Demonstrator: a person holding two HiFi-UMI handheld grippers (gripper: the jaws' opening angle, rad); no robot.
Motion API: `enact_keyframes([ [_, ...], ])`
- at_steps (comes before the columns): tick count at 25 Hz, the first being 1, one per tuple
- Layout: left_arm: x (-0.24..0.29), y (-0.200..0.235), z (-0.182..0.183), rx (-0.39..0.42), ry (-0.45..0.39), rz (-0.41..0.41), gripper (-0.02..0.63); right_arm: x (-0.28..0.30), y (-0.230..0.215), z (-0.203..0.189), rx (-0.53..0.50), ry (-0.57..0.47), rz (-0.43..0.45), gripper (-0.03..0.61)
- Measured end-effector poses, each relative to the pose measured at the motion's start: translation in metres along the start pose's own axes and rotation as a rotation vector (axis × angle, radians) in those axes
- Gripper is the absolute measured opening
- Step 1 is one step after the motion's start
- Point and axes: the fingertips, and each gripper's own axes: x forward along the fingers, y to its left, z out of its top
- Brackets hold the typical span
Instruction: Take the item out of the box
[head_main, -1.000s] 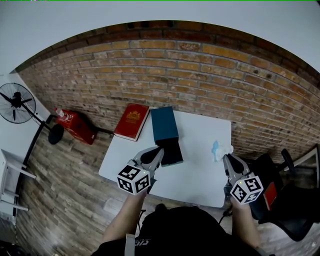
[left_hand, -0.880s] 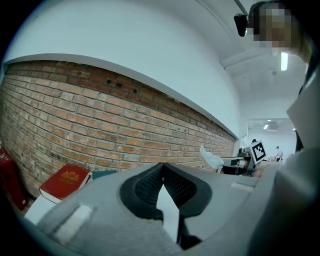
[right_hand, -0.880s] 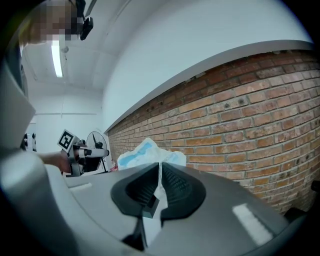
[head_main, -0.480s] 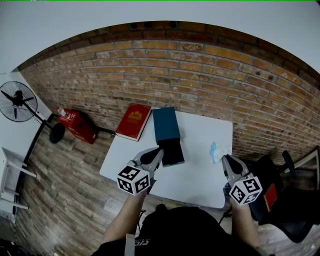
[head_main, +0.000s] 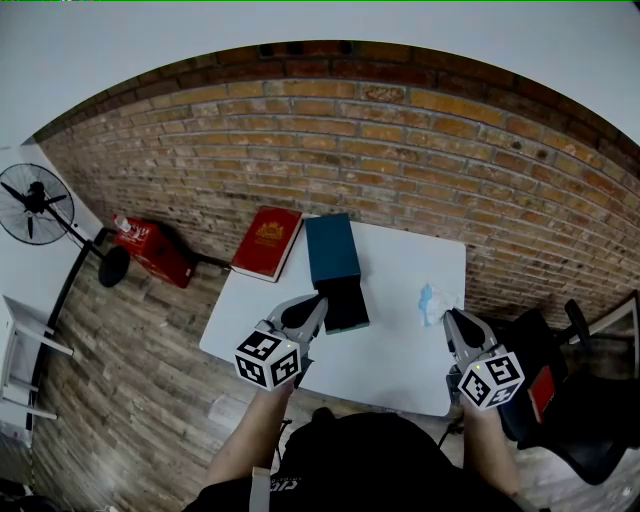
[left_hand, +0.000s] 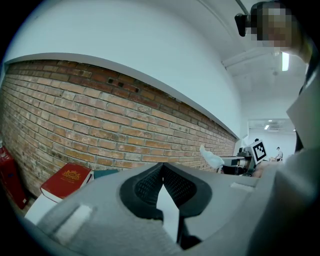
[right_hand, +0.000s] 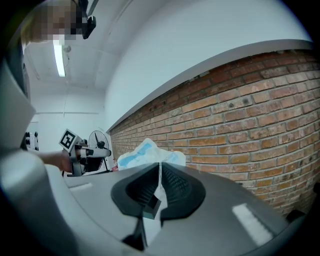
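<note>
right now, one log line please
left gripper: shut, by black tray of teal box | right gripper: shut on white-and-blue crumpled packet

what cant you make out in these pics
Inside the black box: head view, too small, dark.
Lower half of the packet: right gripper view, hidden behind the right gripper.
Whether the left gripper touches the box: head view too small; left gripper view, its body blocks it.
</note>
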Motion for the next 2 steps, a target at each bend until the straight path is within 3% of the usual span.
enact_keyframes([
  [2, 0.0002, 0.0007, -0.0004, 0.0, 0.001, 0.0, 0.006, 0.0005, -0.0011, -0.002, -0.003, 0.003, 0.0, 0.015],
])
